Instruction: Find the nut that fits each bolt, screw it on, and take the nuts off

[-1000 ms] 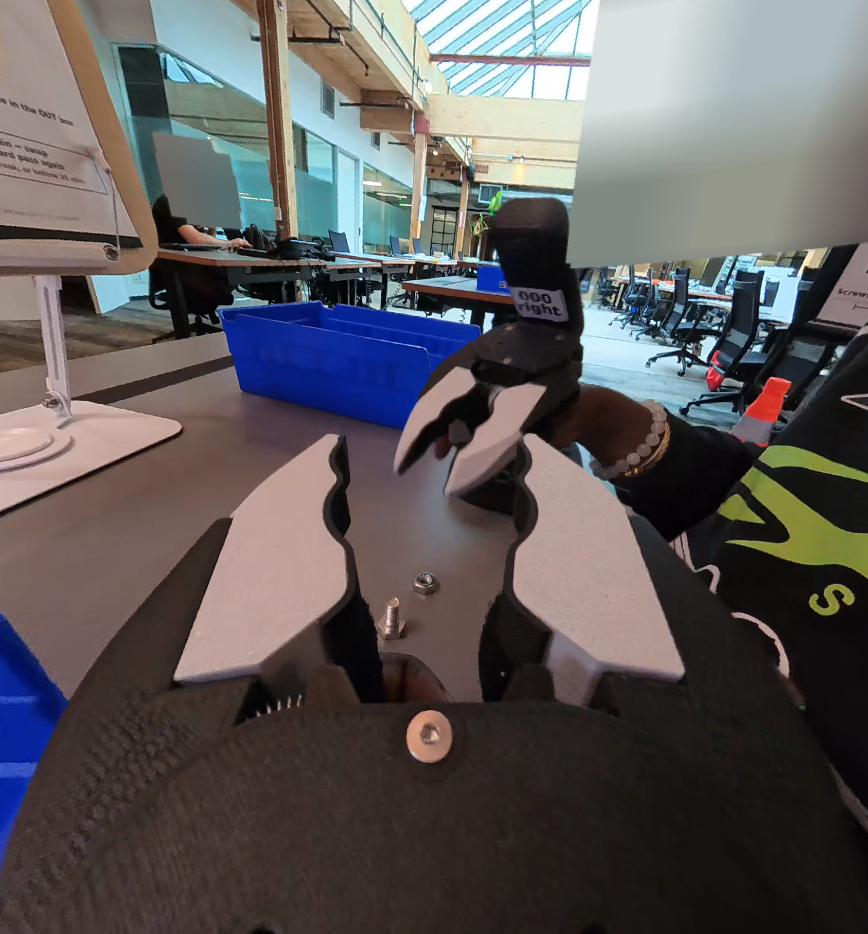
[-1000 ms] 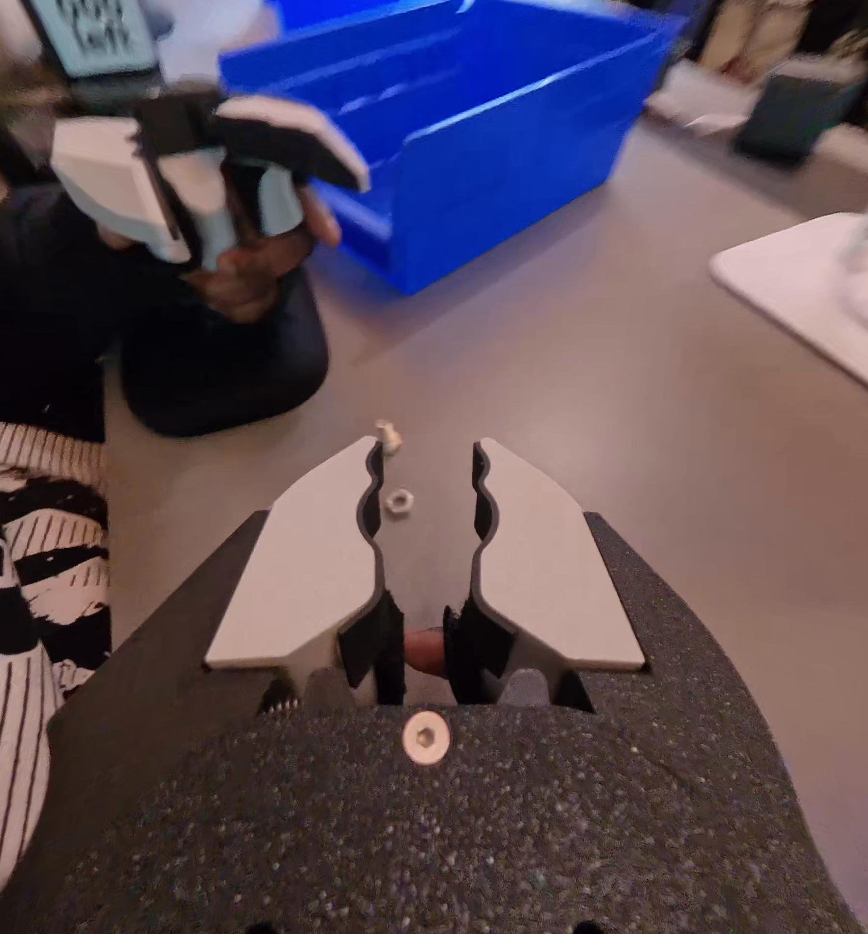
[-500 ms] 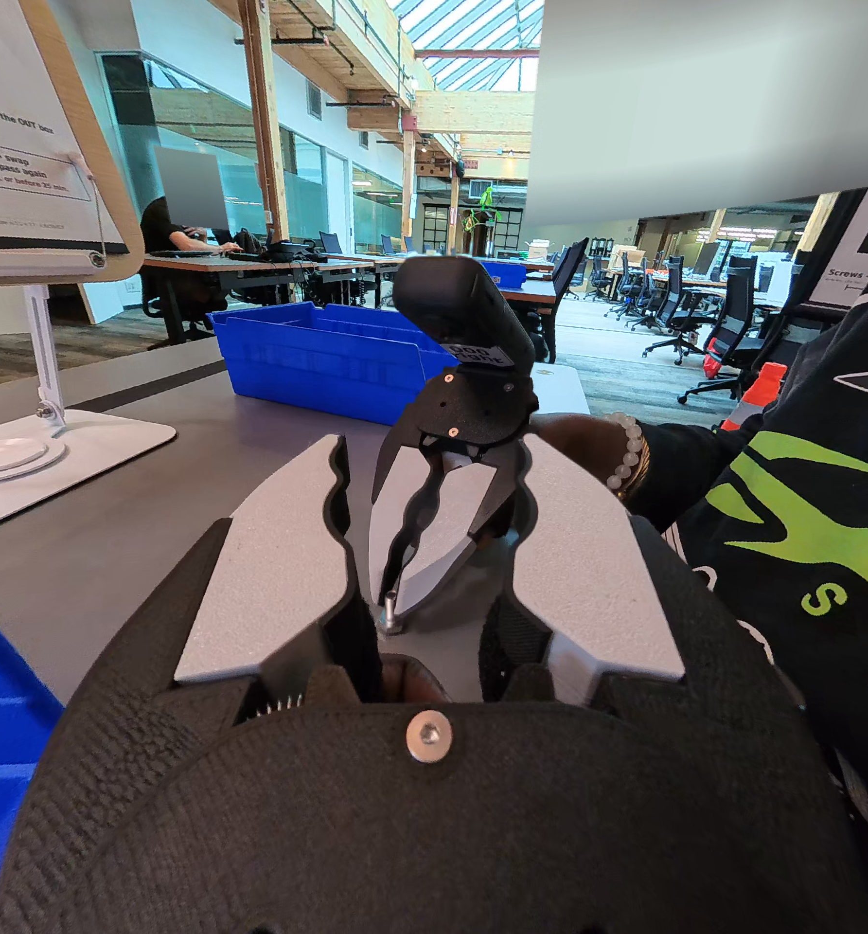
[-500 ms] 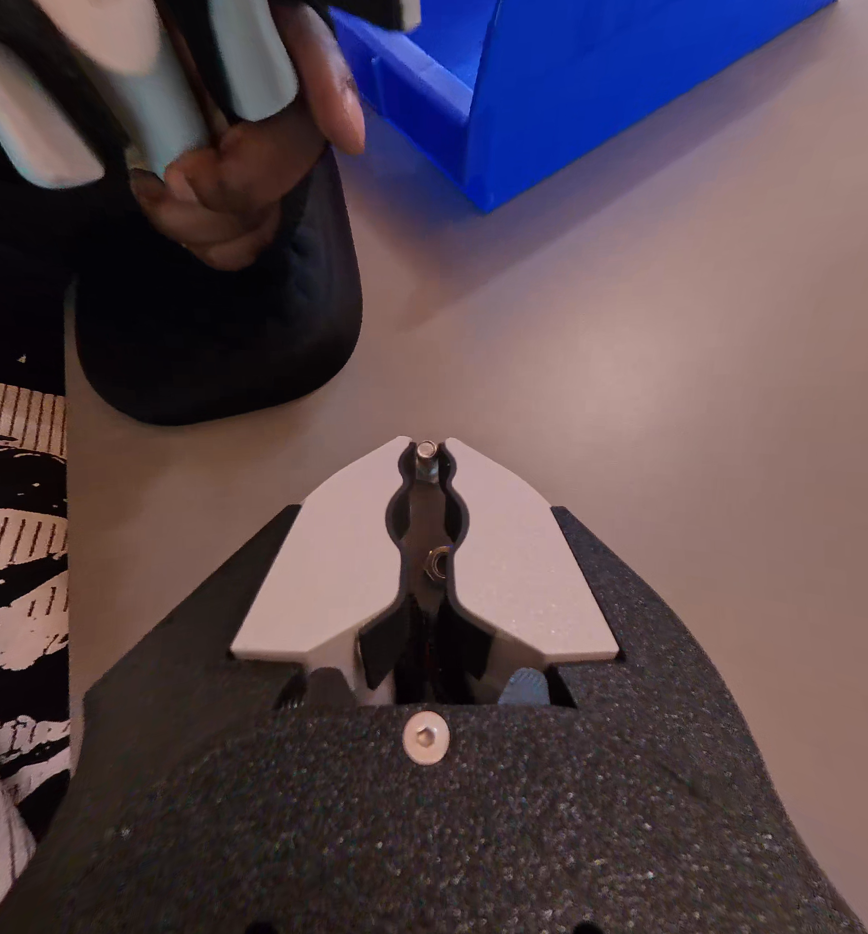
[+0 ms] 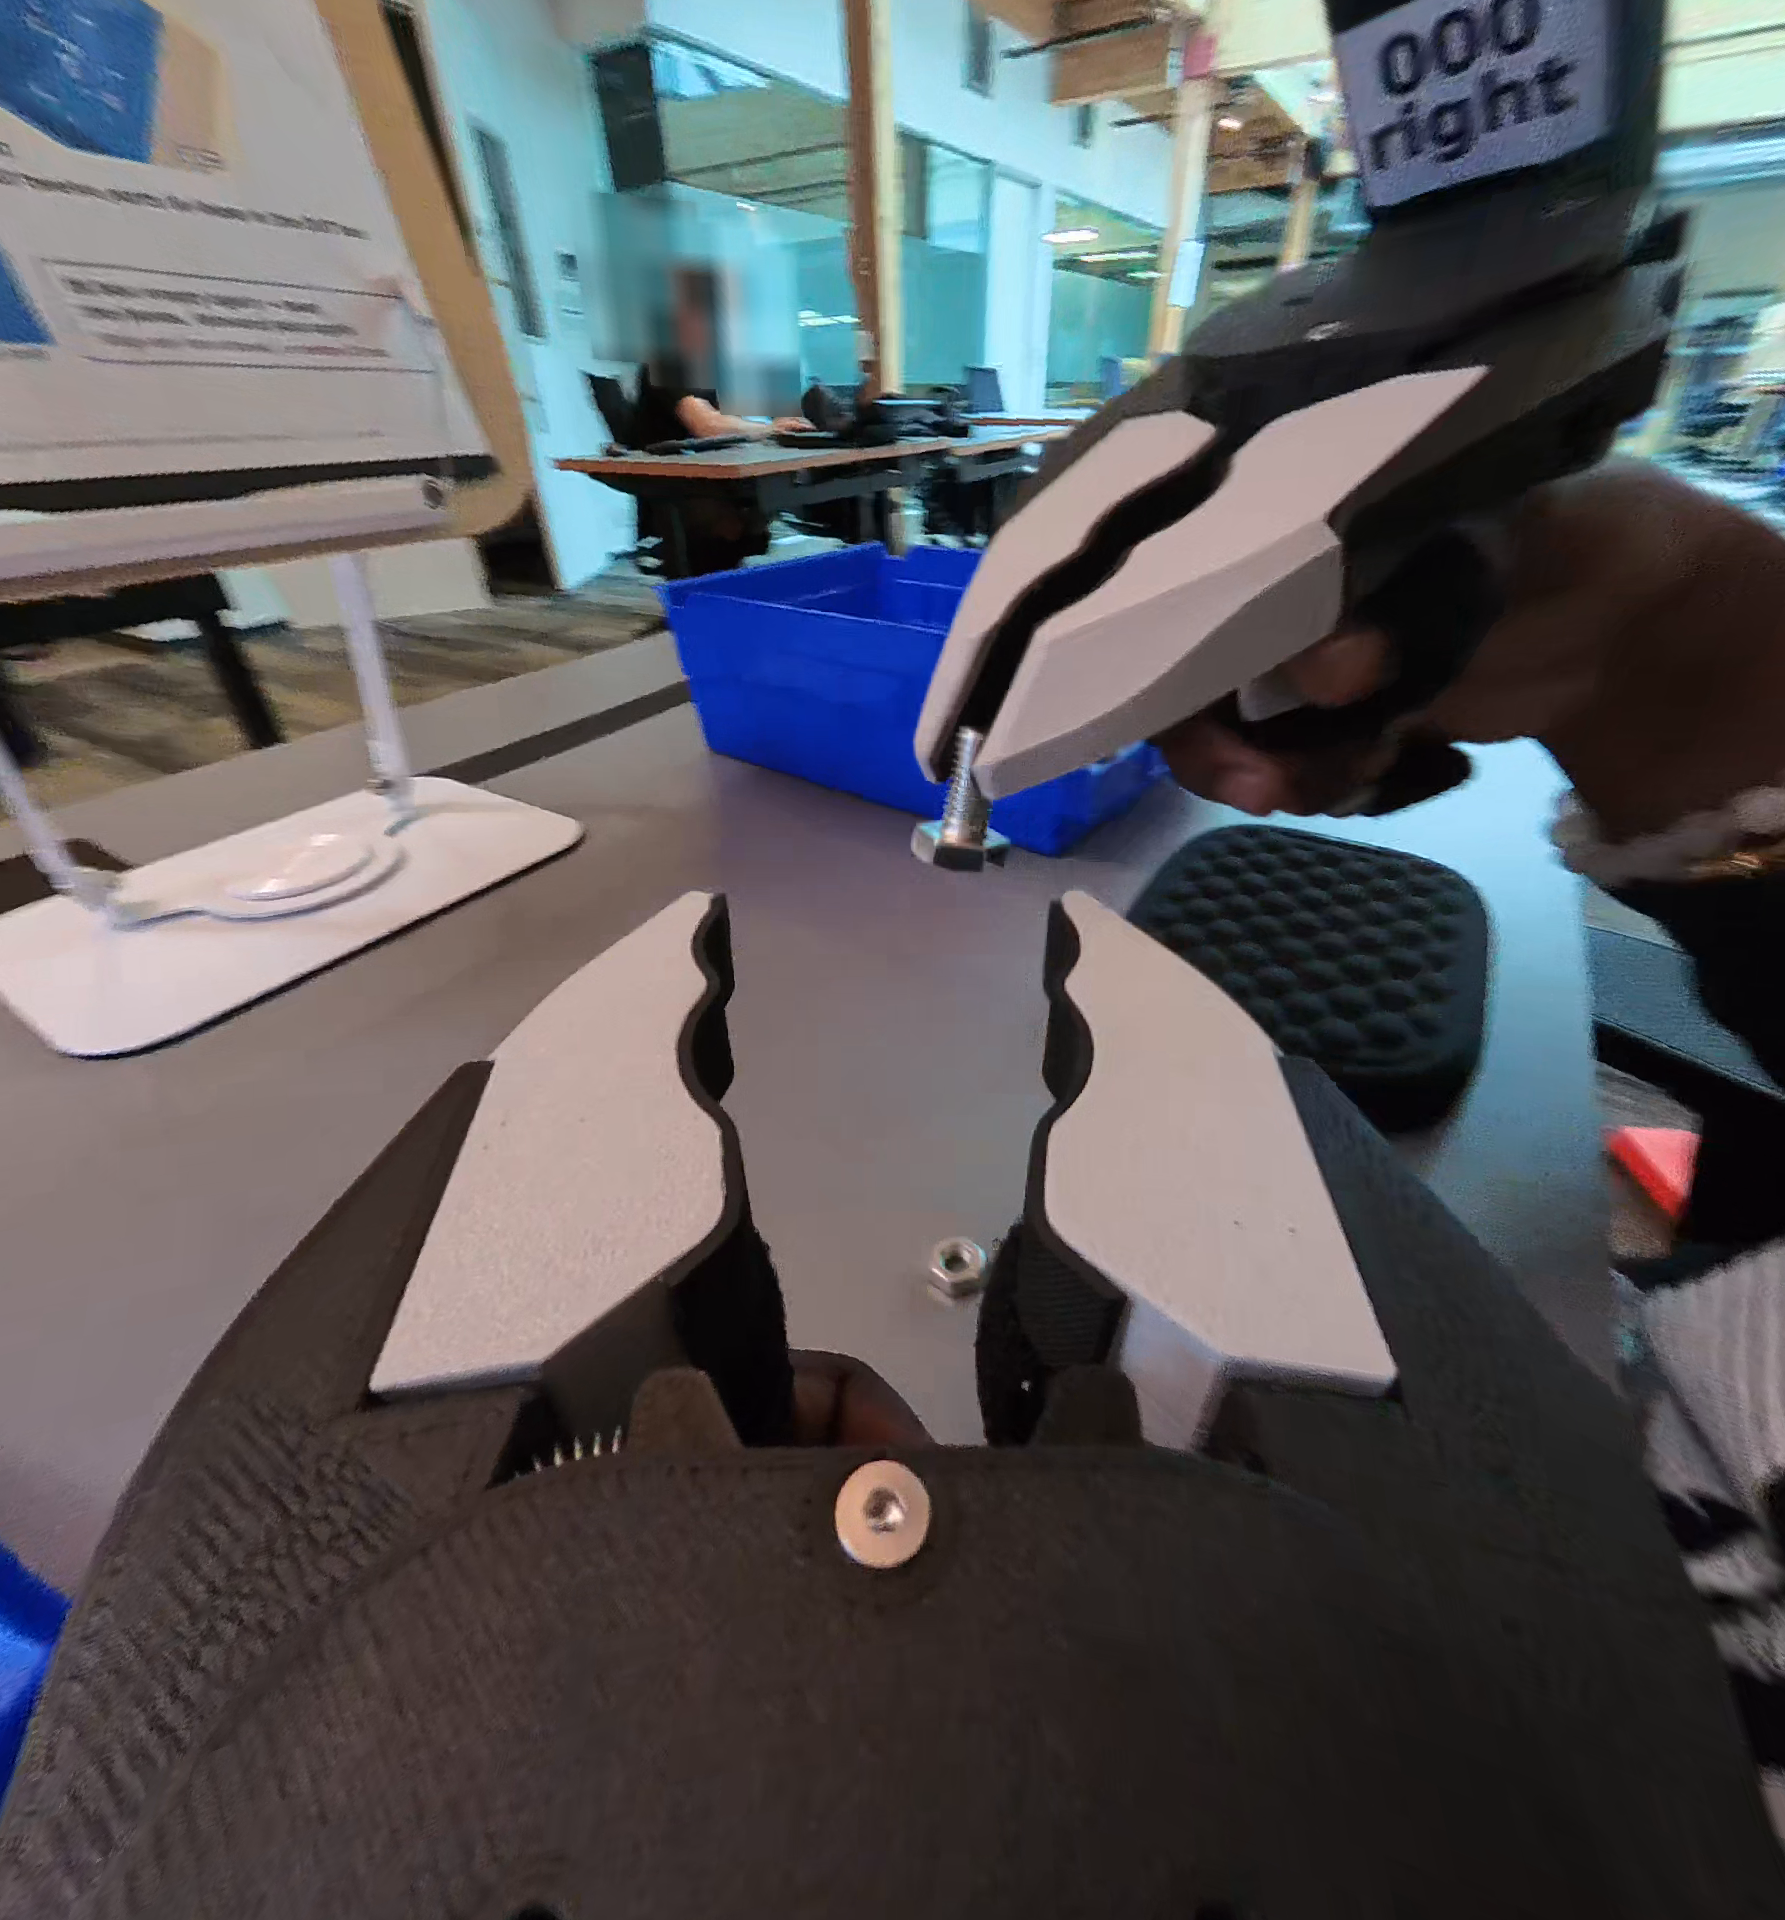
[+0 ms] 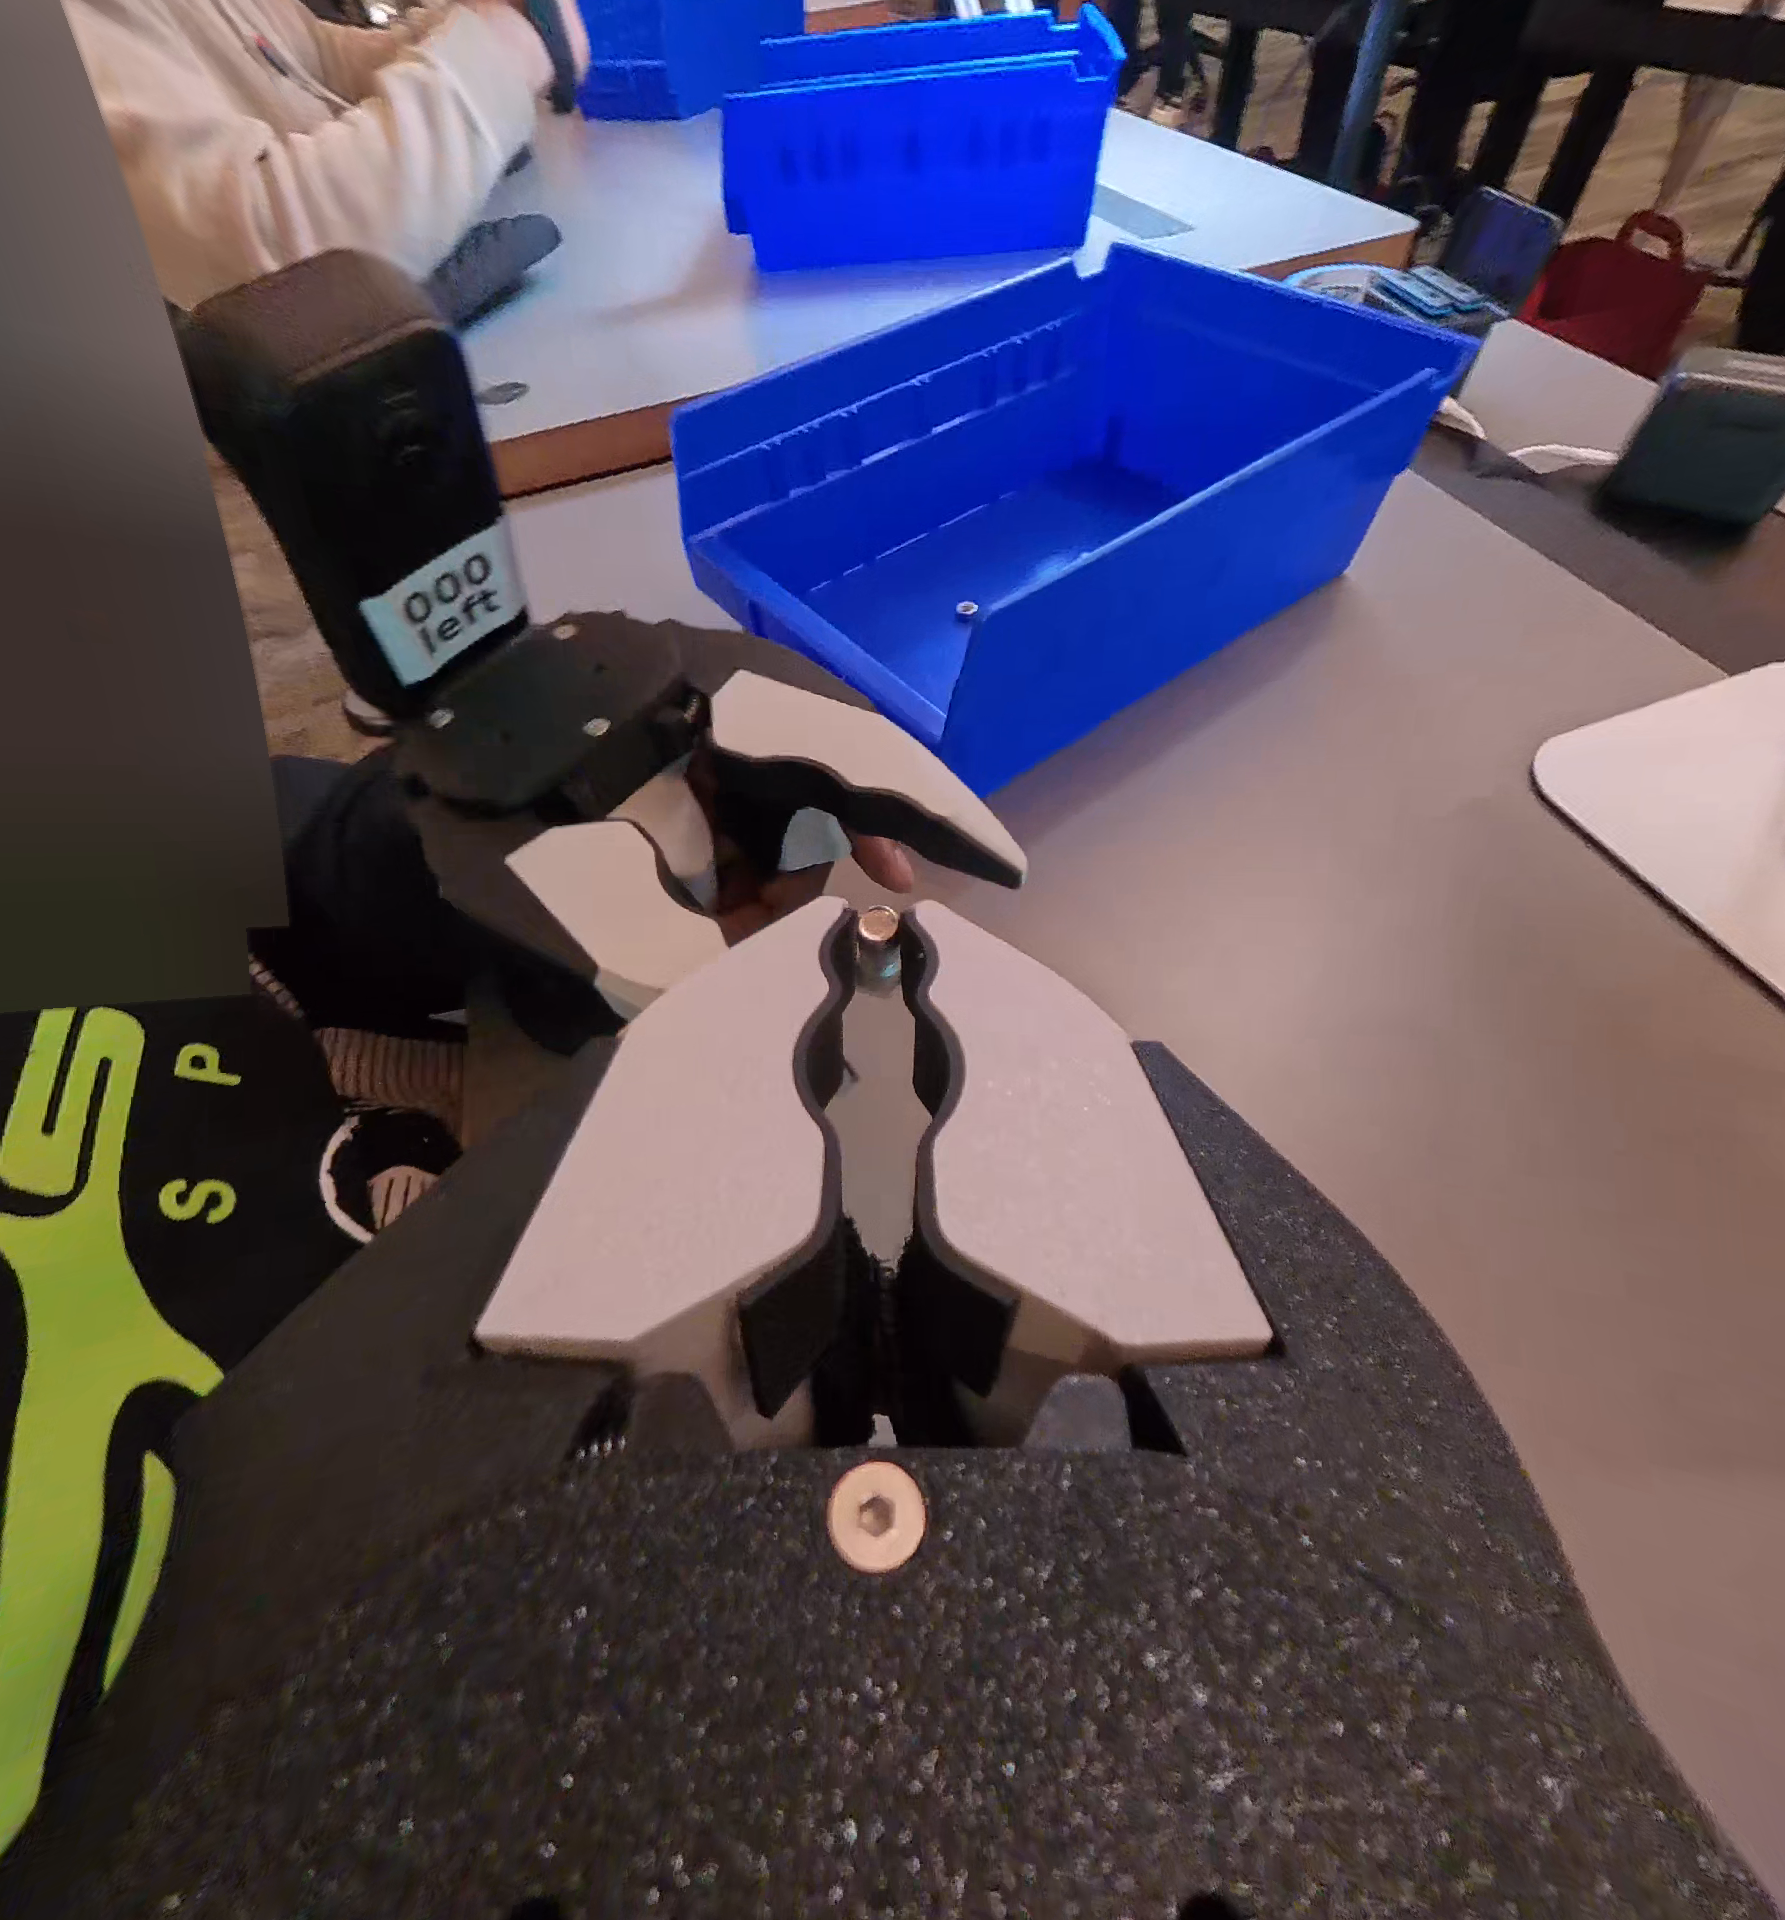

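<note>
My right claw (image 5: 955, 753) is pinching the bolt (image 5: 961, 810) mid-frame, head down; my left claw (image 5: 888, 935) is gaping empty above the nut (image 5: 955, 1265).

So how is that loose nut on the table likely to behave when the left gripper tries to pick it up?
The nut is small, flat and metal, so probably rigid and light. It lies flat on the smooth grey table, so it seems likelier to skid than roll if nudged. The left gripper has broad fingers that dwarf it, so pinching it could be fiddly.
</note>
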The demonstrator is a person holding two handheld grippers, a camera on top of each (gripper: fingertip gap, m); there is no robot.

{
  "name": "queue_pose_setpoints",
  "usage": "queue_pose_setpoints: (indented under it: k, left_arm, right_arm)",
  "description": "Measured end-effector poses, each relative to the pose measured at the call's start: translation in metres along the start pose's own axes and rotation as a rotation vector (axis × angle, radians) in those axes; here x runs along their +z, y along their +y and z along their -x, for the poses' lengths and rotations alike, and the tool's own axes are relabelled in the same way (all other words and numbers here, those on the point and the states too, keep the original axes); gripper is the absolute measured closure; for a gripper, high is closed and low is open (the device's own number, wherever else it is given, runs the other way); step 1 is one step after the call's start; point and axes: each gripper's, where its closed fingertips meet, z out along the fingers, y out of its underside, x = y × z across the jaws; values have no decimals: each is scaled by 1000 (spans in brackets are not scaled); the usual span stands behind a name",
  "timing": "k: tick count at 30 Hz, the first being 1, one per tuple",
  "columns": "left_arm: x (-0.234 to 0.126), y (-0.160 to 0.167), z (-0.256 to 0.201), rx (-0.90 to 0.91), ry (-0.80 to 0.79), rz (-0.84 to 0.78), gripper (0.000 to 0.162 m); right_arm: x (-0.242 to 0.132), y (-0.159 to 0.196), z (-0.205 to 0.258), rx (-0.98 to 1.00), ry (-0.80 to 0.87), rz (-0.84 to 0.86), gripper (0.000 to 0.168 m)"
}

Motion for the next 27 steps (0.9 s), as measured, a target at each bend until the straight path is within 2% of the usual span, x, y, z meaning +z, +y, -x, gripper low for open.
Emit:
queue_pose_setpoints:
  k: [4, 8, 10, 18, 25, 27]
  left_arm:
    - [3, 0, 6, 57, -132, -10, 110]
    - [5, 5, 8, 133, -185, 29, 115]
    - [7, 7, 6, 157, -192, 44, 117]
    - [8, 8, 7, 186, -215, 54, 147]
    - [7, 8, 5, 161, -177, 58, 147]
    - [4, 5, 7, 118, -149, 38, 147]
  right_arm:
    - [8, 2, 0, 27, 62, 4, 160]
    - [13, 2, -1, 65, 77, -18, 161]
    - [15, 1, -1, 69, 78, -26, 160]
    - [19, 6, -1, 66, 82, -12, 160]
    - [18, 4, -1, 60, 80, -29, 159]
    - [12, -1, 0, 52, 62, -49, 145]
